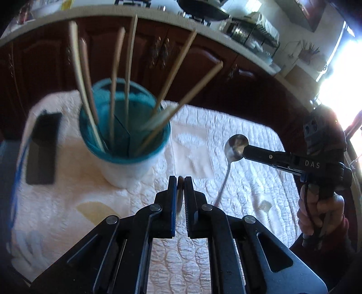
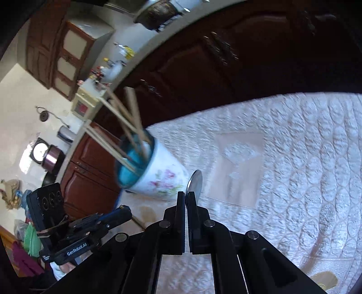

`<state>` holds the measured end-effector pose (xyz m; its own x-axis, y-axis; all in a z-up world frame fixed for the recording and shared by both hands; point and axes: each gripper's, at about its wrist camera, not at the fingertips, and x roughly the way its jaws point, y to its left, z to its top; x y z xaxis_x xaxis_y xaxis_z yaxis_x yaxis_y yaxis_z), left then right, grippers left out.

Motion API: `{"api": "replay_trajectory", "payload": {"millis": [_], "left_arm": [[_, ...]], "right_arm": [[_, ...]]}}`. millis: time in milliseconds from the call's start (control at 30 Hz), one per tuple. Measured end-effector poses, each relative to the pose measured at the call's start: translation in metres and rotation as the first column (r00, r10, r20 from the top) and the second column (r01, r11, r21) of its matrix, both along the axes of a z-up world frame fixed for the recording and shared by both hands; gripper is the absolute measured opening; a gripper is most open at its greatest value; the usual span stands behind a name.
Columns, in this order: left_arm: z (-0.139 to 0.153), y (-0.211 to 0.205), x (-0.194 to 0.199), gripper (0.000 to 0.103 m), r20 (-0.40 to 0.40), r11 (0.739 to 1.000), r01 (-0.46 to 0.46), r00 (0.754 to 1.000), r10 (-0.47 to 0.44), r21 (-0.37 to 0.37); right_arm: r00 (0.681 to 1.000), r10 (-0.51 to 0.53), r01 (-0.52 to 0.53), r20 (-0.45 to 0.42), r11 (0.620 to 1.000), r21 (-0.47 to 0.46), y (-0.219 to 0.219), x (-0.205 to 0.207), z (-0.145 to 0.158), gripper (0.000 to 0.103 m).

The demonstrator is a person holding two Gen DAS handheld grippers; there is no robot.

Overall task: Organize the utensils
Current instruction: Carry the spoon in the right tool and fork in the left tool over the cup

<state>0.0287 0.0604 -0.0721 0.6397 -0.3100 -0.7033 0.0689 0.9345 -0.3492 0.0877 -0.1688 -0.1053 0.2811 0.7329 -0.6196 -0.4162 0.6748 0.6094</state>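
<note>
Pinching a spoon (image 1: 235,148), the right claw (image 1: 245,150) angles downward at three o'clock; the left claw (image 1: 180,181) clamps a thin, brownish, edge-on utensil (image 1: 180,192).

We count one cup (image 1: 126,144) with a teal rim, at least six wooden sticks (image 1: 116,74) standing in it, one metal spoon (image 1: 235,149), and one black slab (image 1: 43,147) on the quilt's left.

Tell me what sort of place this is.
Most likely a home kitchen: dark wooden cabinets under a pale countertop crowded with cookware, and a quilted table cover bearing a chopstick cup.
</note>
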Motion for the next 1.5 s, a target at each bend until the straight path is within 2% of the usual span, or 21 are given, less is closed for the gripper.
{"api": "replay_trajectory", "payload": {"millis": [333,500,667,800,900,1067,1300,1500], "left_arm": [[0.045,0.032,-0.021,0.005,0.089,1.000,-0.031,0.996,0.031,0.004],[0.074,0.048,-0.018,0.005,0.146,0.998,-0.060,0.988,0.058,0.008],[0.098,0.064,-0.012,0.005,0.207,0.992,-0.117,0.973,0.106,0.043],[0.101,0.073,0.001,0.005,0.236,0.980,-0.181,0.959,0.157,0.081],[0.092,0.075,0.013,0.005,0.245,0.968,-0.225,0.950,0.192,0.112],[0.065,0.075,0.030,0.005,0.215,0.960,-0.249,0.952,0.219,0.127],[0.040,0.067,0.038,0.005,0.186,0.955,-0.252,0.957,0.223,0.156],[0.030,0.065,0.040,0.005,0.159,0.956,-0.253,0.960,0.230,0.151]], "right_arm": [[0.995,0.069,-0.074,0.079,0.995,0.060,0.031,-0.005,0.045,0.001],[0.985,0.106,-0.120,0.135,0.988,0.101,0.049,-0.005,0.076,0.001],[0.972,0.131,-0.157,0.197,0.979,0.128,0.073,0.001,0.106,0.001],[0.964,0.129,-0.162,0.231,0.978,0.131,0.093,0.008,0.119,0.001],[0.964,0.119,-0.149,0.239,0.982,0.114,0.109,0.017,0.116,0.001],[0.967,0.086,-0.102,0.238,0.993,0.058,0.128,0.025,0.098,0.001],[0.980,0.061,-0.066,0.190,0.998,0.020,0.132,0.025,0.063,0.001],[0.985,0.060,-0.064,0.164,0.998,0.017,0.127,0.021,0.049,0.001]]}}
